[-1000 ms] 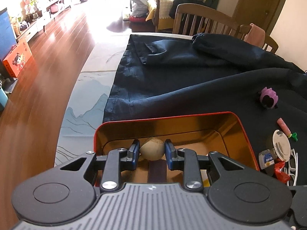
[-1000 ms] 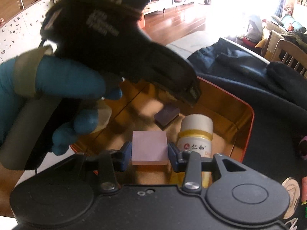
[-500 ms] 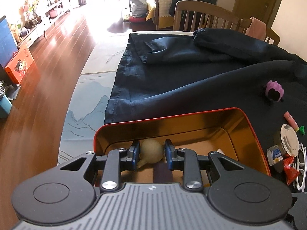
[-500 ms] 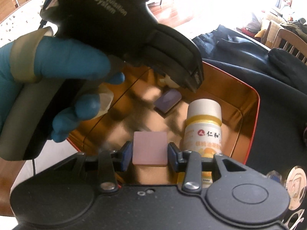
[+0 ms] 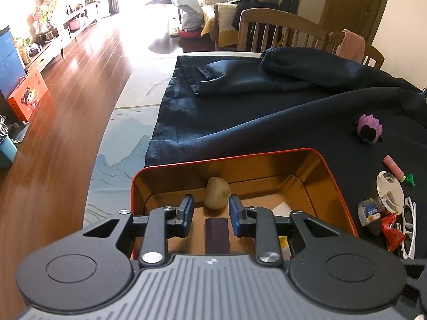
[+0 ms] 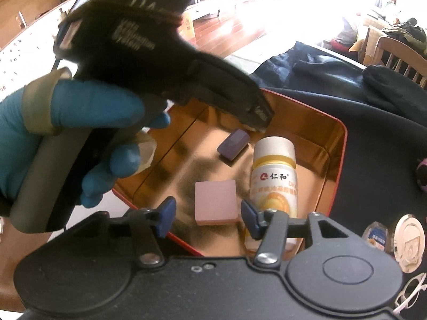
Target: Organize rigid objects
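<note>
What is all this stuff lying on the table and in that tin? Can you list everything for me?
Tin: one, red outside, gold inside, on the dark cloth.
Garlic bulb: one, pale, in the tin by its far wall.
Purple block: one, dark purple, on the tin floor.
Pink block: one, pink, in the tin.
Bottle: one, white and yellow, lying in the tin.
Dark cloth: one, navy, over the table.
Purple toy: one, on the cloth, right of the tin.
White glasses: one pair, right edge.
Chairs: two, wooden, behind the table.
Left gripper: open, above the tin.
Right gripper: open, around the pink block.
</note>
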A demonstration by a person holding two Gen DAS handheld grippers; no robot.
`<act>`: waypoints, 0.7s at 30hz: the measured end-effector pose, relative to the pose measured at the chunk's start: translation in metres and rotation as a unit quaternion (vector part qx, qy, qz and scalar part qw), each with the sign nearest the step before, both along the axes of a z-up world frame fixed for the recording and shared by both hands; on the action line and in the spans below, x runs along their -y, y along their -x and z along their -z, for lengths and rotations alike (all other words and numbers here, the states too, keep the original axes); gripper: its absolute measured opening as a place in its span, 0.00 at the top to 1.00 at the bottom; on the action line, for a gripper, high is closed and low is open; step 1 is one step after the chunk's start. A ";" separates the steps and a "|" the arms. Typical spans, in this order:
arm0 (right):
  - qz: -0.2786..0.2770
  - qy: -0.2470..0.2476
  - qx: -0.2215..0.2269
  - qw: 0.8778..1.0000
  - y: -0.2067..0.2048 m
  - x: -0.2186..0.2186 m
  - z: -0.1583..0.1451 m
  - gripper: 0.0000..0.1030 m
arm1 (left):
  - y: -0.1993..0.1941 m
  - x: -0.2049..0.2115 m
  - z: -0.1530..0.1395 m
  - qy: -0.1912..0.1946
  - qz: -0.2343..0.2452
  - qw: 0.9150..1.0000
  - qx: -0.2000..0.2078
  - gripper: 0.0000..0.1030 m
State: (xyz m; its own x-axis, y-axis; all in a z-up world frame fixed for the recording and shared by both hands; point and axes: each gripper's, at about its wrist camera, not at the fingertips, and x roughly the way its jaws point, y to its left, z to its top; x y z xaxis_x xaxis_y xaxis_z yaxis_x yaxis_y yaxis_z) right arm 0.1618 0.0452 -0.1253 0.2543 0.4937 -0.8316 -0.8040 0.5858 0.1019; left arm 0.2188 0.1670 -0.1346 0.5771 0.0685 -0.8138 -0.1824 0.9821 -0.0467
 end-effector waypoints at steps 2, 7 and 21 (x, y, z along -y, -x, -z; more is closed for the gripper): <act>0.003 -0.007 -0.001 1.000 0.002 0.005 -0.004 0.46 | 0.005 0.001 -0.003 0.001 -0.002 1.000 0.003 0.73; 0.010 -0.030 0.001 1.000 0.007 0.020 -0.018 0.39 | 0.018 0.005 -0.013 0.008 -0.005 1.000 0.015 0.70; 0.004 -0.078 0.008 0.997 0.020 0.073 -0.051 0.22 | 0.054 0.045 -0.049 -0.002 -0.013 0.999 0.052 0.46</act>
State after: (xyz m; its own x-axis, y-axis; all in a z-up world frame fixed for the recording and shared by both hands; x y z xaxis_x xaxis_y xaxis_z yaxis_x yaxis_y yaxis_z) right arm 0.1416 -0.0278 -0.0741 0.2717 0.6148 -0.7404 -0.8017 0.5703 0.1793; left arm 0.1652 0.1223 -0.0859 0.6558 0.0872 -0.7498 -0.2024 0.9772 -0.0634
